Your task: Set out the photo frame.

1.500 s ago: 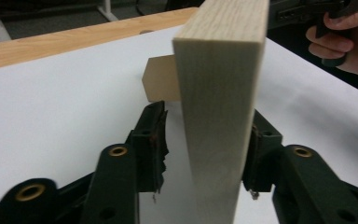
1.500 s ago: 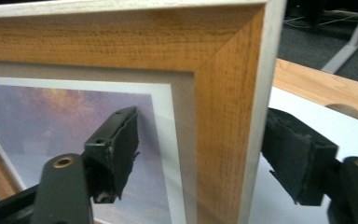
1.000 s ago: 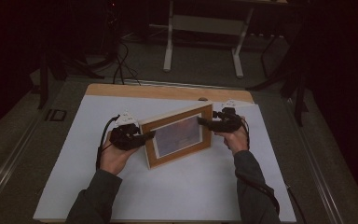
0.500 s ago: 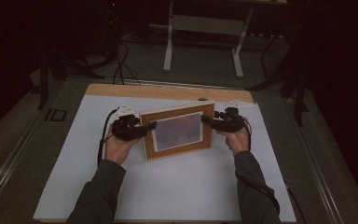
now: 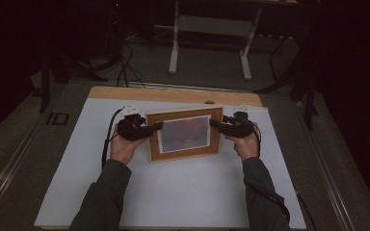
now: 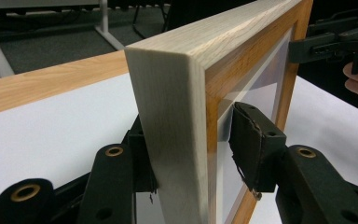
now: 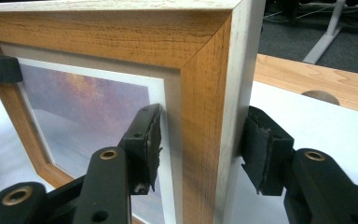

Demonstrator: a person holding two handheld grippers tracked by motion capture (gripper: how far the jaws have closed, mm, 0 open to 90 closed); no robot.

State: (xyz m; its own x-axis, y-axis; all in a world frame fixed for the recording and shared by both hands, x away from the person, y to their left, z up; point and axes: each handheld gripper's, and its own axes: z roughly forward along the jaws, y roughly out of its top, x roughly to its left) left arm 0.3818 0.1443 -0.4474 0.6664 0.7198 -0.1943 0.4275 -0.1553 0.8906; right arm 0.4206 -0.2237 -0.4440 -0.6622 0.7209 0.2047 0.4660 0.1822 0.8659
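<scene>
High view: a wooden picture frame (image 5: 184, 133) stands upright on its lower edge on the white table top (image 5: 173, 192), toward the far side, w/ the picture facing the person. Left gripper (image 5: 155, 127) reaches in at the frame's left edge, right gripper (image 5: 215, 123) at its right edge, one hand on each side, sleeves coming up from the bottom. A bare wood strip (image 5: 173, 94) of the table runs along behind the white surface, and a pale metal stand (image 5: 212, 38) sits on the dark floor beyond.

Left gripper view: the frame's (image 6: 186, 112) pale side edge sits btwn the two black jaws. The pad behind it (image 6: 142, 154) lies against the back of the frame; the front pad (image 6: 251, 144) stands a little off the glass, a gap showing. Jaws have just been opening, frame still btwn them, so apart and not clamped. The other gripper (image 6: 335, 42) shows at the far edge, top right.

Right gripper view: frame's (image 7: 200, 93) corner fills the space btwn the jaws. One pad (image 7: 144, 144) is on the picture side at the white mat, the other (image 7: 261, 149) at the back. Jaws have just been closing round the frame; both pads look right at the wood, but firm contact I can't tell for sure.
</scene>
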